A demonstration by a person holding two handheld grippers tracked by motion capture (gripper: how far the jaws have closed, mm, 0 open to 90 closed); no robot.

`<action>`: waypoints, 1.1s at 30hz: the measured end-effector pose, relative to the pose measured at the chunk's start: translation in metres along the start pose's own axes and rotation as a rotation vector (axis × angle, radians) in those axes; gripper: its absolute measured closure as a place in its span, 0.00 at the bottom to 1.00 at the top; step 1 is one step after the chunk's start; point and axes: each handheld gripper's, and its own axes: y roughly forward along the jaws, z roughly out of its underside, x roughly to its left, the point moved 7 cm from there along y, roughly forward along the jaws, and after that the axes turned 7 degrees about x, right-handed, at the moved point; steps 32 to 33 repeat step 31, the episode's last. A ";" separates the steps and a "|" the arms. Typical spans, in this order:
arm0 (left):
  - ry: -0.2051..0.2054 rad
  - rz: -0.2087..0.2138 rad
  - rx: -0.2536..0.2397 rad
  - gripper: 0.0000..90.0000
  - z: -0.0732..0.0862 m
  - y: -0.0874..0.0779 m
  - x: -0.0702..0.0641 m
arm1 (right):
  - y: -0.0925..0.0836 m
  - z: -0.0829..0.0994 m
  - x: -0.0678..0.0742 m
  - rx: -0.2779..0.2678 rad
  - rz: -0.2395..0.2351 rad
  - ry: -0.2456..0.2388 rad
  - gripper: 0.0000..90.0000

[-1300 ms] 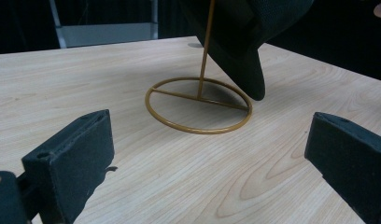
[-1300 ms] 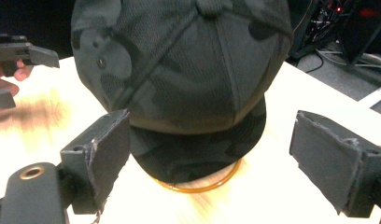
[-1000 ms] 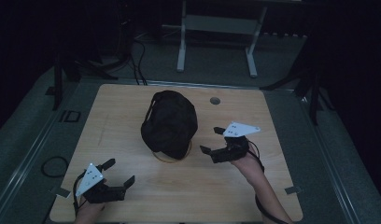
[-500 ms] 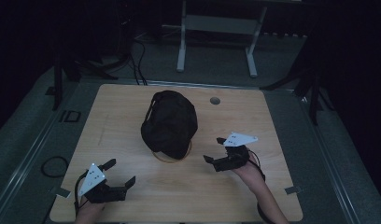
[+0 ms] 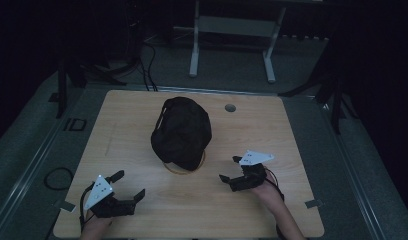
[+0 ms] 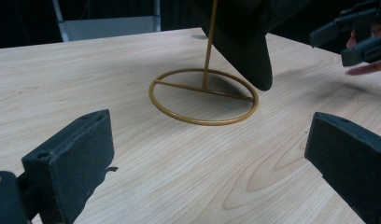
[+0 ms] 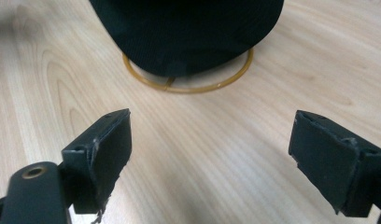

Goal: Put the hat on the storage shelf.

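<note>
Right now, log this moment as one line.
left gripper: open, empty | right gripper: open, empty | black cap: on gold stand

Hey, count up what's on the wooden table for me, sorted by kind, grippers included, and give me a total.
Black fabric cap: 1
Gold wire stand with ring base: 1
Handheld black two-finger grippers, both open: 2, left gripper and right gripper
Total: 4
</note>
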 end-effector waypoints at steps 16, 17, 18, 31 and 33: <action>-0.004 -0.007 0.008 0.02 0.001 0.001 0.001 | -0.007 0.029 -0.004 0.018 0.018 0.006 0.15; -0.004 -0.007 0.006 0.02 0.001 0.000 0.001 | -0.010 0.033 -0.005 0.019 0.026 0.007 0.15; -0.005 -0.005 0.007 0.02 0.001 0.000 0.001 | -0.010 0.033 -0.005 0.019 0.026 0.007 0.15; -0.011 -0.004 0.009 0.02 0.002 0.003 0.000 | -0.016 0.044 -0.014 0.014 0.042 0.036 0.15; -0.011 -0.004 0.009 0.02 0.002 0.003 0.000 | -0.016 0.044 -0.014 0.014 0.042 0.036 0.15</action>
